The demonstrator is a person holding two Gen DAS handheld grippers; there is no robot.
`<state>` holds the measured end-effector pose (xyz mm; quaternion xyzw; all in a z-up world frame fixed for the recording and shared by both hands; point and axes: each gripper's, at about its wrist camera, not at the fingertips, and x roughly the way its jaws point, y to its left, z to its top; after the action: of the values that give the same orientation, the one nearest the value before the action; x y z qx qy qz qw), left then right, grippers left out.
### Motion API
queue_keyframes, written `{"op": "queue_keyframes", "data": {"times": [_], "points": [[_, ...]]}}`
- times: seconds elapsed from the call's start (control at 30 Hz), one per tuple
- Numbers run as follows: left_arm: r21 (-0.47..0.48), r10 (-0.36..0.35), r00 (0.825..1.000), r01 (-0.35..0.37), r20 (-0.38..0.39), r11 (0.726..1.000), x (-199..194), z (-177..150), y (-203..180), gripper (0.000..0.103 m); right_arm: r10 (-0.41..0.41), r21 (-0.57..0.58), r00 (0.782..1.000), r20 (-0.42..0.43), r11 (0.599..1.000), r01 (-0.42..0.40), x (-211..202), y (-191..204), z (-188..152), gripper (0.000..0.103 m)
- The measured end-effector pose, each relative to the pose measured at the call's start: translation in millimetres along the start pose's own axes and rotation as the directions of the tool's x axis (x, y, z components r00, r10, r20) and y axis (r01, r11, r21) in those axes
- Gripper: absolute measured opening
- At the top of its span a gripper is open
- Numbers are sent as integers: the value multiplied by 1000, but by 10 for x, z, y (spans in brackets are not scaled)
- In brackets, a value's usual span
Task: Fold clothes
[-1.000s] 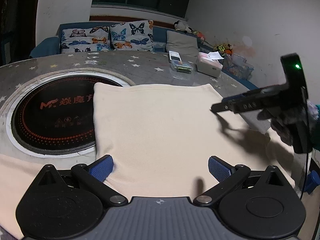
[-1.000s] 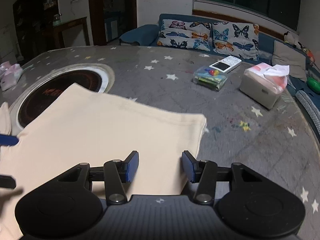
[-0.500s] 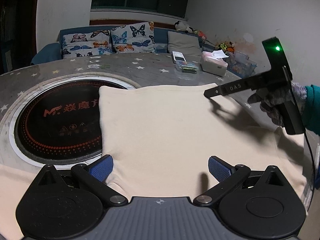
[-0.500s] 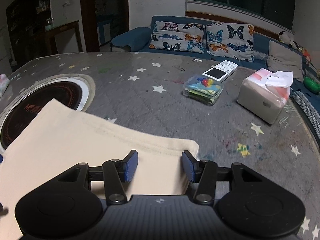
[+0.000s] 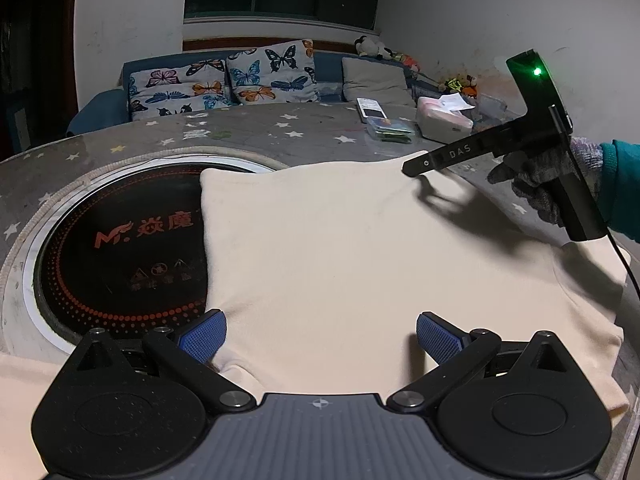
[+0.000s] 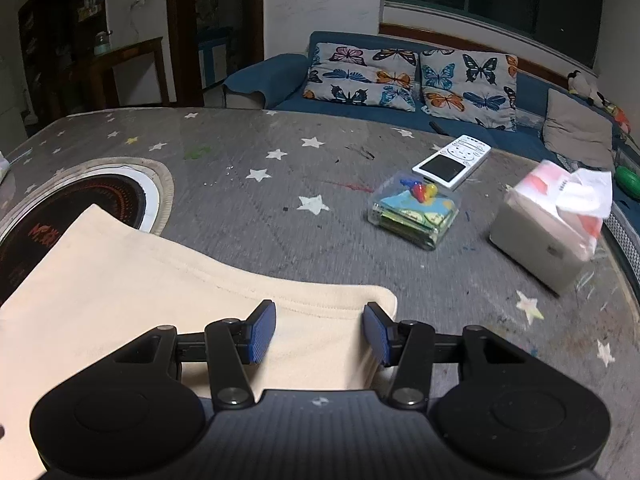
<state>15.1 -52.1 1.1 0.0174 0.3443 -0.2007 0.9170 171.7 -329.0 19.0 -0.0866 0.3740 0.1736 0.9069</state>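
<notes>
A cream garment [image 5: 340, 248] lies spread flat on the grey star-patterned table [image 6: 280, 208], its left edge overlapping the round black cooktop [image 5: 120, 240] set into the table. The left tongs [image 5: 318, 338] hover over the near part of the cloth with their blue pads wide apart, nothing between them. The right tongs [image 6: 318, 332] hang above the far right corner of the garment, pads partly apart with cloth showing below the gap but not pinched. In the left view a gloved hand [image 5: 548, 176] holds the right tool by its handle. Farther right on the table sit a clear box of colourful bits [image 6: 416, 212], a white remote [image 6: 452, 162] and a tissue box [image 6: 552, 224]. A blue sofa with butterfly cushions [image 6: 400, 76] stands behind.
</notes>
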Motion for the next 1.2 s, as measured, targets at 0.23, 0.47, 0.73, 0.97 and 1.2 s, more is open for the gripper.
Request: {"op": "queue_keyframes", "data": {"times": [0.23, 0.47, 0.73, 0.97, 1.2], "points": [[8, -1, 1000, 1, -1, 1000, -4, -2, -9, 103, 2, -48, 1000, 6, 999, -2, -432, 80, -154, 48], [20, 3, 1000, -3, -3, 1000, -10, -11, -10, 103, 29, -110, 1000, -11, 993, -30, -1048, 288, -619, 49], [46, 16, 1000, -16, -6, 999, -3, -21, -30, 103, -64, -138, 998, -23, 989, 60, -1221, 345, -1049, 53], [51, 35, 999, -34, -17, 998, -6, -8, -50, 103, -58, -103, 997, 46, 993, 63, -1554, 395, -1133, 55], [37, 41, 999, -41, 1, 998, -167, 46, -197, 103, -88, -113, 995, 38, 989, 92, -1844, 489, -1393, 56]]}}
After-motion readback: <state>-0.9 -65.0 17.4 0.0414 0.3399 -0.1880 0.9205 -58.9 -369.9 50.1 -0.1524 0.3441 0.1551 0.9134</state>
